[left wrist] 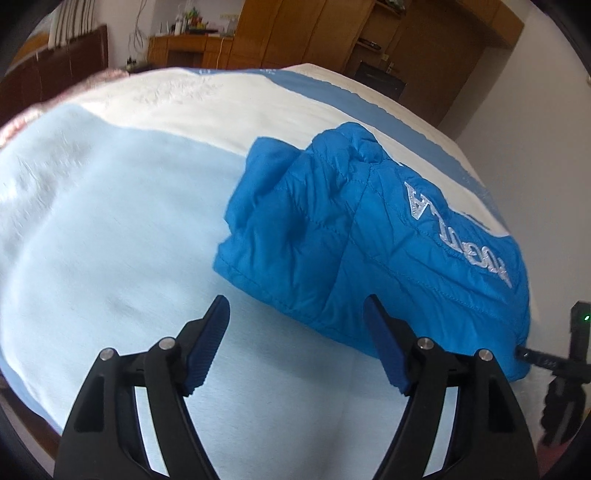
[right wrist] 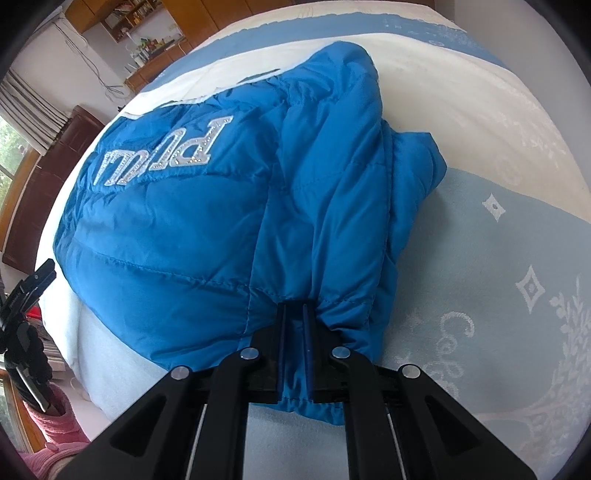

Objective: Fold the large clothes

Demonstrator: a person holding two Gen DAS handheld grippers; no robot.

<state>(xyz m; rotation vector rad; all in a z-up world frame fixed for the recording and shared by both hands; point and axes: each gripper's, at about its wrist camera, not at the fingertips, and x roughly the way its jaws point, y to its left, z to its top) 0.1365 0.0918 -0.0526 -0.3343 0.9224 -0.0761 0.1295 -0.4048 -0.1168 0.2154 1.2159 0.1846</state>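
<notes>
A bright blue quilted jacket (left wrist: 369, 236) with silver letters lies folded into a bundle on the bed. In the left wrist view my left gripper (left wrist: 295, 317) is open and empty, hovering just in front of the jacket's near edge. In the right wrist view the jacket (right wrist: 207, 229) fills the middle. My right gripper (right wrist: 295, 314) is shut on the jacket's near hem, with blue fabric pinched between the jaws. The right gripper also shows at the right edge of the left wrist view (left wrist: 554, 360), at the jacket's corner.
The bed cover (left wrist: 110, 240) is pale blue and cream, with a patterned part (right wrist: 517, 295) to the right of the jacket. Wooden cabinets (left wrist: 295, 33) stand behind the bed. A pink cloth (right wrist: 55, 417) lies below the bed's left edge.
</notes>
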